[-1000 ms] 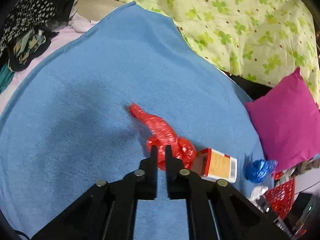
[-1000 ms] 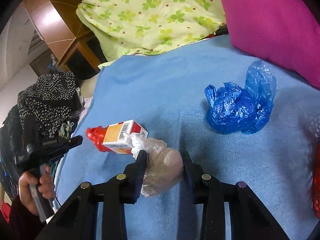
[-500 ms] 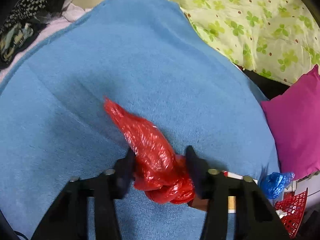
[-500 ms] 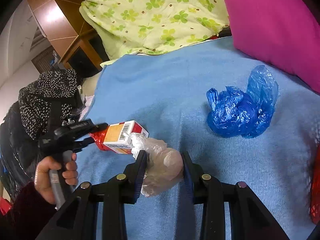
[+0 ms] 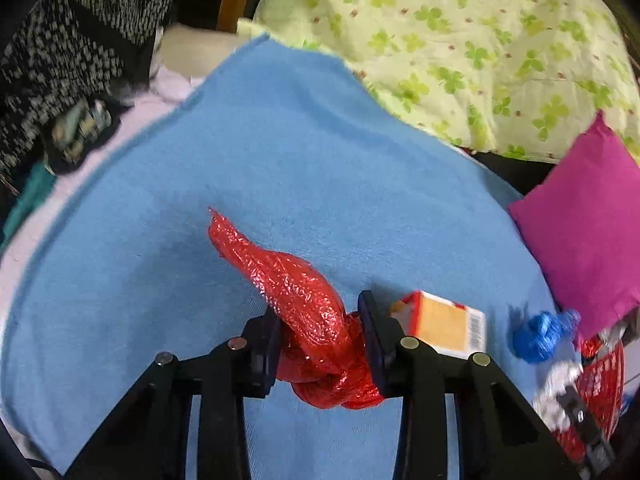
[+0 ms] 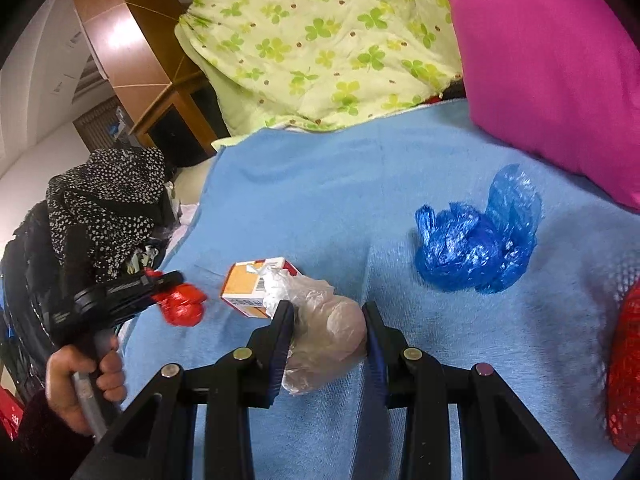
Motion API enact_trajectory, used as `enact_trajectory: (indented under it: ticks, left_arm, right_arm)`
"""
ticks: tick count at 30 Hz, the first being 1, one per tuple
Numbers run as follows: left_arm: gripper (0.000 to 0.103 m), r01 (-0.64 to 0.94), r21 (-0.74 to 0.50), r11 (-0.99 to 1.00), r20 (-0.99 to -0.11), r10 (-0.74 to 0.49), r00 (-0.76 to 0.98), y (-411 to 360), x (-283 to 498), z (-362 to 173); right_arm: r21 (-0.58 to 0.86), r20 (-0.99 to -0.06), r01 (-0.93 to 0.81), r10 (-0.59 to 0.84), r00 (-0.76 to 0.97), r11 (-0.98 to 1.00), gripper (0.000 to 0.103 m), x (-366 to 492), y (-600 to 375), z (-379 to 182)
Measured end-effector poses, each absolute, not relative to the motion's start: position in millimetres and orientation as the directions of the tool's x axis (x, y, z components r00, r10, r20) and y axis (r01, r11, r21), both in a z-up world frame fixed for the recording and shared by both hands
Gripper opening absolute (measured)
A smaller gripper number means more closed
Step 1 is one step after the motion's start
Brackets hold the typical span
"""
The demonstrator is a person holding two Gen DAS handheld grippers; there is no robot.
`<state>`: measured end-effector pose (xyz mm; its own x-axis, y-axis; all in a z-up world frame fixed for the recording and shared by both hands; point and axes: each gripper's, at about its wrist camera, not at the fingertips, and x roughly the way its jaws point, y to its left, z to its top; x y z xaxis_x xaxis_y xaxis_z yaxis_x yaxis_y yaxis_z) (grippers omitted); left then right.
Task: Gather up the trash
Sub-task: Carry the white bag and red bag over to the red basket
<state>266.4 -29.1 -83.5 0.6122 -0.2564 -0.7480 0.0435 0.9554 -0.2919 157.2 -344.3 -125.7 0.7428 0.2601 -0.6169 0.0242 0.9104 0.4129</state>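
Note:
My left gripper (image 5: 320,322) is shut on a knotted red plastic bag (image 5: 308,308), held just above the blue blanket (image 5: 280,152). In the right wrist view that gripper (image 6: 168,280) carries the red bag (image 6: 180,304) at the left. My right gripper (image 6: 327,316) is shut on a clear crumpled plastic bag (image 6: 324,328). A small orange and red carton (image 6: 256,288) lies just behind it, also in the left wrist view (image 5: 444,326). A crumpled blue plastic bag (image 6: 476,240) lies to the right, also in the left wrist view (image 5: 540,332).
A red mesh basket (image 6: 624,372) sits at the right edge, also seen in the left wrist view (image 5: 600,384). A magenta pillow (image 6: 552,56) and a green clover quilt (image 6: 320,40) lie behind. Dark patterned clothes (image 6: 100,208) pile at the left.
My left gripper opened, moved forward around the red bag, closed on it and lifted it slightly toward the right. My right gripper stays shut on the clear bag.

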Motion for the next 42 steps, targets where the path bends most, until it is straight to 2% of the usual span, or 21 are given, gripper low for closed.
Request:
enact_trajectory:
  ticks: [11,17,26,42]
  left_arm:
    - [0.039,0.213,-0.099,0.972,-0.673,-0.223,0.705,-82,169,-28]
    - [0.039,0.297,-0.062,0.953,-0.643,-0.266,0.718,-114,130,-9]
    - [0.039,0.399,0.014,0.917,-0.624,-0.304,0.720,-164,93,5]
    - [0.039,0.478,0.077,0.875,-0.605,-0.340,0.720,-217,65,16]
  right_arm:
    - [0.379,-0.497,0.009,0.195,0.846,0.926,0.037,89,-354,-82]
    - [0.310,-0.415,-0.007,0.142,0.899,0.951,0.037,42,-356,-59]
    - [0.391,-0.311,0.018,0.113,0.943,0.920,0.037,-18,-377,-46]
    - [0.439,-0.255,0.061,0.059,0.965,0.896,0.037,-40,-416,-41]
